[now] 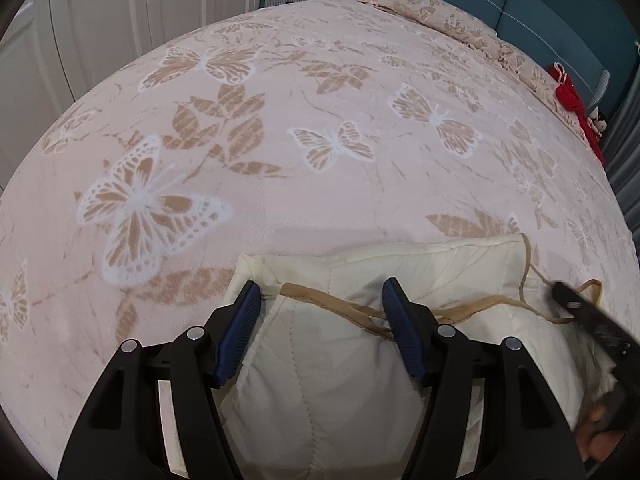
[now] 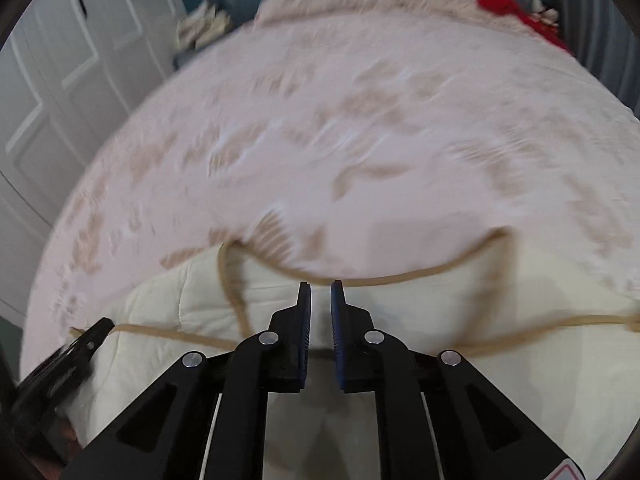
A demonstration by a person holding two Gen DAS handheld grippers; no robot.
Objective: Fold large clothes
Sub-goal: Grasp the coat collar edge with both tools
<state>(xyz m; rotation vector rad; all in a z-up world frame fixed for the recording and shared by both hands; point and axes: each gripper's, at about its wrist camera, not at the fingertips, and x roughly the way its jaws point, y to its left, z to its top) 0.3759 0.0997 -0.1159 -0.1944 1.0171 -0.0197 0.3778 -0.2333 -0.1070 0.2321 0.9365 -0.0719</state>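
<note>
Black two-finger left gripper [image 1: 320,312] with blue ribbed pads fills the bottom of the left wrist view, its jaws spread wide over a cream quilted padded garment [image 1: 332,360] with tan binding along its edges. The pads stand on either side of a puffed fold of that garment and do not press it. The garment lies at the near edge of the bed, on a pink fleece blanket [image 1: 280,200] patterned with white and tan butterflies and leaves.

In the right wrist view the black right gripper [image 2: 321,292] has its blue pads drawn almost together with a narrow gap between them; whether any cloth is caught in that gap I cannot tell, as the garment lies directly behind them. That whole view is smeared by motion blur, so the blanket's pattern is unreadable there.

No brand or readable writing shows anywhere; a red-edged label at the bottom right corner of the right wrist view is cut off by the frame.

At the far edge of the bed lie a matching pink patterned pillow [image 1: 436,16] and a red cloth item [image 1: 576,108], partly cut off. White panelled wardrobe doors [image 1: 80,28] stand beyond the bed's left side, and a teal padded headboard [image 1: 540,4] at its far end.
</note>
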